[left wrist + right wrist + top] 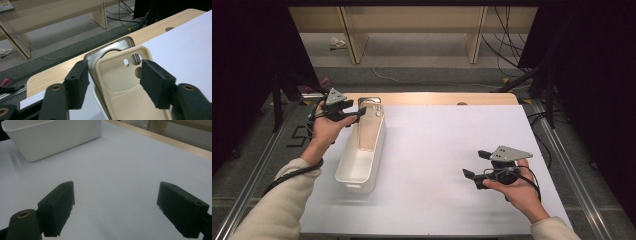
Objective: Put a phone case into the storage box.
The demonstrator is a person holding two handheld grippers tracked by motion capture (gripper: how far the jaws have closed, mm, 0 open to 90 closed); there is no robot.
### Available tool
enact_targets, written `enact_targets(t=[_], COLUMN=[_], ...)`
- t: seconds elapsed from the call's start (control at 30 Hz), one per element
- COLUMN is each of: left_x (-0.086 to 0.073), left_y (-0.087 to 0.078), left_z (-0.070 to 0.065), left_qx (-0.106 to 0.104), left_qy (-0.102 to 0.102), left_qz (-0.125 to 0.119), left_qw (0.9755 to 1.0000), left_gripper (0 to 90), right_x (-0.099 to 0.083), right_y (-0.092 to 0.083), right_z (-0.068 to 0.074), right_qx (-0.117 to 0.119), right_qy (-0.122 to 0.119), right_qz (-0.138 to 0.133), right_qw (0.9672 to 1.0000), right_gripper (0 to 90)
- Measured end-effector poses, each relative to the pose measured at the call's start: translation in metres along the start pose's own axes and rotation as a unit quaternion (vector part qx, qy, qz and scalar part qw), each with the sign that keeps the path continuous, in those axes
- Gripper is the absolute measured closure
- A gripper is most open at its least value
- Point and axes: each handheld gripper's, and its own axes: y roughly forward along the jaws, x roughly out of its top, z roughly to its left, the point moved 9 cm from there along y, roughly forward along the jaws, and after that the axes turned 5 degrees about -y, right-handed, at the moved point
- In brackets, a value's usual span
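Note:
A long white bin [357, 175] lies at the left of the white table sheet [447, 145]. A beige phone case [369, 127] leans in it, its camera cut-outs at the top, and a dark metallic-rimmed case [371, 100] stands just behind. My left gripper [359, 113] reaches in from the left at the cases' top end. In the left gripper view its jaws straddle the beige phone case [120, 85], with a sliver of gap at the left jaw, and the dark case [112, 46] shows behind. My right gripper [474, 164] is held open low over the bare sheet at the right, nothing between its fingers.
The bin's wall [50, 137] appears far off in the right gripper view. A strip of wooden tabletop [437, 98] runs along the far edge. Beyond it are wooden furniture legs [352, 40] and floor cables [507, 50]. Metal rails flank the table.

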Motion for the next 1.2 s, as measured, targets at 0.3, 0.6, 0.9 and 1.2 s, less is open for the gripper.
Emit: enact_targets(t=[0.3, 0.6, 0.9, 1.2], left_x=[-0.001, -0.004, -0.002, -0.004], left_y=[-0.010, -0.020, -0.037, -0.051], left_z=[-0.008, -0.014, -0.030, -0.046], left_qx=[-0.011, -0.017, -0.039, -0.056], left_qy=[-0.020, -0.013, -0.014, -0.022], left_qz=[0.014, 0.025, 0.010, -0.007], left_qw=[0.9997, 0.9995, 0.9991, 0.9982], left_gripper=[16.4, 10.4, 8.9, 9.7], right_x=[0.000, 0.000, 0.000, 0.001], right_y=[0.000, 0.000, 0.000, 0.000], right_z=[0.000, 0.000, 0.000, 0.000], right_qx=[0.000, -0.001, -0.001, -0.001], right_qy=[0.000, 0.000, 0.000, -0.001], right_qz=[0.000, 0.000, 0.000, -0.001], right_qw=[1.0000, 1.0000, 1.0000, 1.0000], right_gripper=[15.5, 15.5, 15.4, 15.4])
